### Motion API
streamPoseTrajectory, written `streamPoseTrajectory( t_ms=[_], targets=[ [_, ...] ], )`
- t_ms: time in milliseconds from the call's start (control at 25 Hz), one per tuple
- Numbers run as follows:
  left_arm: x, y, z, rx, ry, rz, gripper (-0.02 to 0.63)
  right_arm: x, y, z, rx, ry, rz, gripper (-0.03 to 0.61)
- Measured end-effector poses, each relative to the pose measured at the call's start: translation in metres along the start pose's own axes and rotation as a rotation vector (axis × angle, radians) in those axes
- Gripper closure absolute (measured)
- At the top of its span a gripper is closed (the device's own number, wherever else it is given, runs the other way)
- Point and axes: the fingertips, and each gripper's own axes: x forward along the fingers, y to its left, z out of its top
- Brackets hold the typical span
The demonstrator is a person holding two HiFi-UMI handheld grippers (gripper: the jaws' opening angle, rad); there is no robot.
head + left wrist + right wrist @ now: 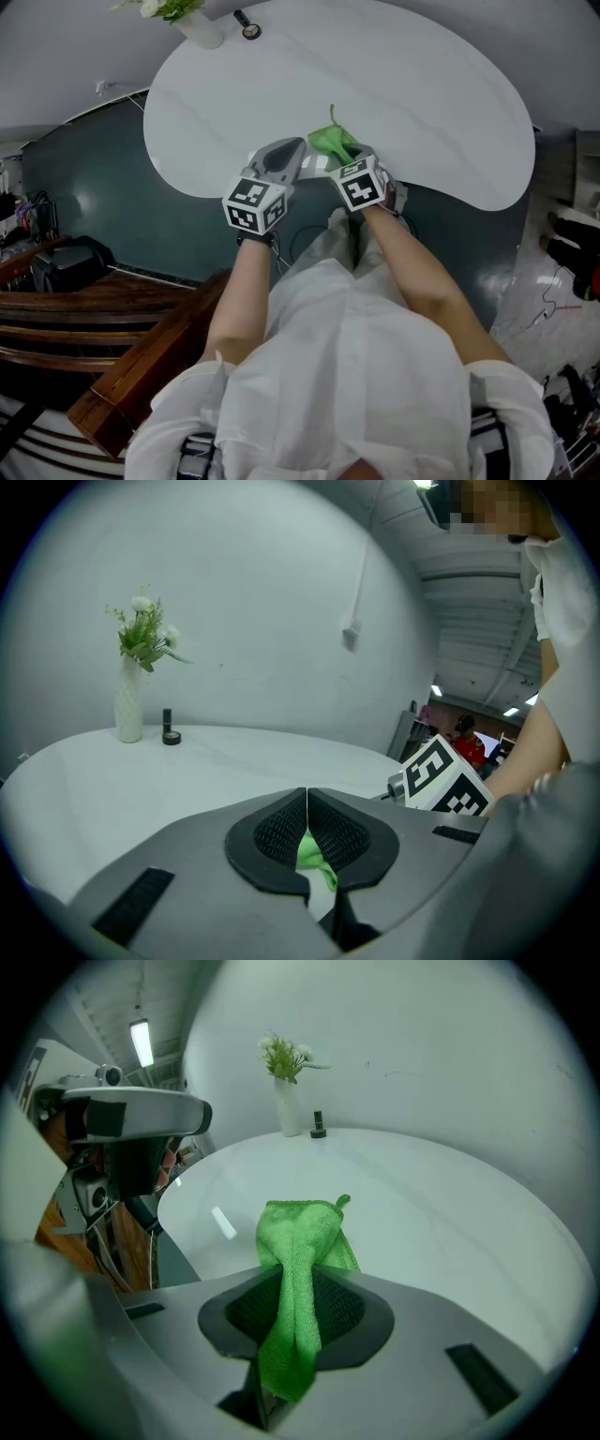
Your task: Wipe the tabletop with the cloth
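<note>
Right gripper (298, 1283): jaws clamped on green cloth (300, 1227). Cloth bunched through pads, free end lying forward on white tabletop (422, 84) near front edge. Left gripper (307, 799) just beside, jaws pressed together, sliver of same cloth between pads. Marker cubes (255, 204): black-and-white square patterns. Far edge: white vase (128, 705) with flowers, small dark items (171, 733) beside it. Wooden bench (141, 366) off table, left.
</note>
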Motion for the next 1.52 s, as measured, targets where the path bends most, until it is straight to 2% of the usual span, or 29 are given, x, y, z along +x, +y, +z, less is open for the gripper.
streamPoseTrajectory(
  t_ms=[120, 240, 520, 680, 920, 1200, 1520],
  targets=[
    [0.009, -0.011, 0.003, 0.005, 0.000, -0.014, 0.595, -0.008, -0.006, -0.008, -0.041, 0.002, -0.001, 0.495],
    [0.022, -0.022, 0.005, -0.001, 0.003, -0.010, 0.597, -0.020, -0.026, -0.021, -0.037, -0.007, -0.017, 0.495],
    [0.065, -0.068, 0.010, -0.012, 0.020, -0.011, 0.597, -0.065, -0.094, -0.064, 0.040, -0.044, -0.081, 0.495],
    [0.092, -0.106, 0.010, -0.004, 0.041, -0.034, 0.597, -0.096, -0.137, -0.099, 0.121, -0.059, -0.126, 0.495],
    [0.133, -0.155, 0.015, 0.008, 0.047, -0.073, 0.597, -0.143, -0.208, -0.152, 0.183, -0.068, -0.210, 0.495],
    [0.168, -0.204, 0.027, 0.029, 0.031, -0.103, 0.597, -0.195, -0.276, -0.210, 0.252, -0.048, -0.298, 0.495],
    [0.187, -0.233, 0.038, 0.040, 0.012, -0.094, 0.597, -0.250, -0.347, -0.271, 0.324, -0.009, -0.392, 0.495]
  ],
)
